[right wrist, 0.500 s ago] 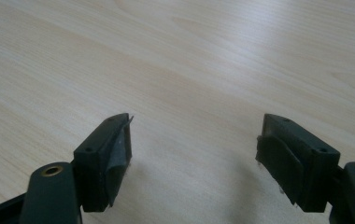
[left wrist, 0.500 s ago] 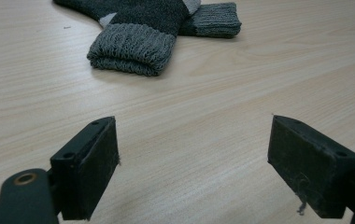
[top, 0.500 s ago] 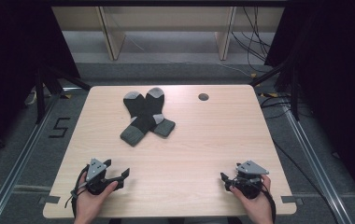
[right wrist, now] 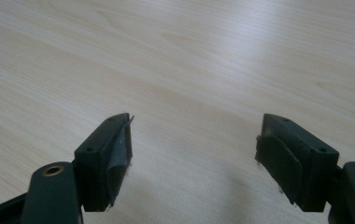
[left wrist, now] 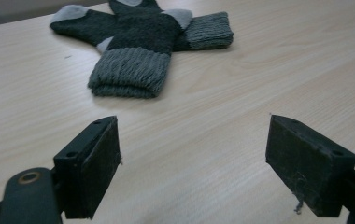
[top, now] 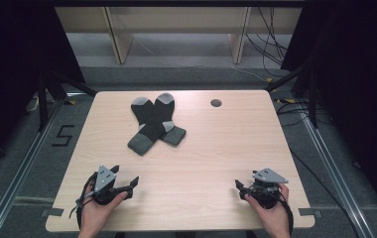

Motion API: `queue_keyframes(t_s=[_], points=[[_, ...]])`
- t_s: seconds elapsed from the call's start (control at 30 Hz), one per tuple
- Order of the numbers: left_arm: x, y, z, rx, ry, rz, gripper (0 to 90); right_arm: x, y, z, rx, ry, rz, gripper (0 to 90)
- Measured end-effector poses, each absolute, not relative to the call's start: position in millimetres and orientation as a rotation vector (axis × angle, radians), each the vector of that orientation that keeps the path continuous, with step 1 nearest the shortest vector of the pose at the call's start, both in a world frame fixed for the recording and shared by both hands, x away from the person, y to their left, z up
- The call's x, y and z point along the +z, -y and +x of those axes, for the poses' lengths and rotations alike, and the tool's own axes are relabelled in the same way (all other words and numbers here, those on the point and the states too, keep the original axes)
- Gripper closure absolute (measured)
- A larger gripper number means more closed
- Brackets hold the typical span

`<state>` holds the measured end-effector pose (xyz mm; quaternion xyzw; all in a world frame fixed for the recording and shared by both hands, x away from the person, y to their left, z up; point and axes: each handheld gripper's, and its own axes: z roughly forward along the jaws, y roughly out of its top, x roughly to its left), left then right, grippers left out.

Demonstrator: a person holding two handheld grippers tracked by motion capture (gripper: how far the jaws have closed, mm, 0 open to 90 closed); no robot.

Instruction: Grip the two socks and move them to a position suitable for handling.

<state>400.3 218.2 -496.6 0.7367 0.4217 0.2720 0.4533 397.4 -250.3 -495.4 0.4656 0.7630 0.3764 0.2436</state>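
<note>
Pale wood-grain table (top: pixel 211 163) runs from the person's edge out to a dark floor and shelving legs beyond. Nearest, the two tongs rest low at the near edge: the left tongs (top: pixel 127 181) point toward the middle with jaws spread wide and nothing between them, and the right tongs (top: pixel 240 186) likewise stand wide and empty, facing bare wood in the right gripper view. Each is held in one hand.

Farther out, left of centre, lie two socks (top: pixel 154 124), dark grey with lighter grey cuffs, heels and toes. They cross one over the other: the upper sock's ribbed cuff (left wrist: pixel 131 72) faces the left tongs, while the lower sock's cuff sticks out to the right. They look soft, light and limp, so they will likely sag and drag when lifted; the thick ribbed cuff seems the best place to pinch, since it gives a doubled edge clear of the other sock.

Beyond them sits one round cable hole (top: pixel 216 103) near the far edge.
</note>
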Motion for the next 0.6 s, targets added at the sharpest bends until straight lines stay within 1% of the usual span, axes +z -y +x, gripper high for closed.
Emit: queue_keyframes(t_s=[0.13, 0.17, 0.27, 0.37, 0.43, 0.53, 0.57, 0.6], points=[[-487.3, -208.0, 433.2, 0.628, -1.011, 1.879, 16.1, -488.7, 254.6, 398.3, 1.038, -2.042, 1.273, 26.9], [-485.0, -205.2, 443.4, 0.614, -1.012, 1.885, 16.1, -487.8, 253.2, 395.9, 1.052, -2.038, 1.347, 26.9], [-479.0, -196.7, 477.3, 0.590, -1.023, 1.877, 16.4, -491.0, 257.9, 400.4, 1.056, -2.039, 1.297, 27.0], [-477.5, -190.1, 512.0, 0.560, -1.048, 1.888, 16.0, -492.3, 258.4, 401.6, 1.073, -2.048, 1.349, 26.9], [-479.4, -187.1, 532.5, 0.563, -1.093, 1.874, 16.1, -491.0, 258.5, 401.0, 1.089, -2.048, 1.370, 26.9], [-482.1, -184.9, 555.6, 0.569, -1.148, 1.856, 16.6, -491.1, 261.0, 401.6, 1.095, -2.035, 1.372, 26.9], [-482.4, -184.9, 563.8, 0.572, -1.173, 1.874, 16.5, -491.1, 259.4, 400.5, 1.104, -2.033, 1.412, 27.0], [-484.4, -184.0, 570.6, 0.568, -1.188, 1.872, 16.3, -491.7, 261.4, 401.9, 1.091, -2.037, 1.377, 26.9]])
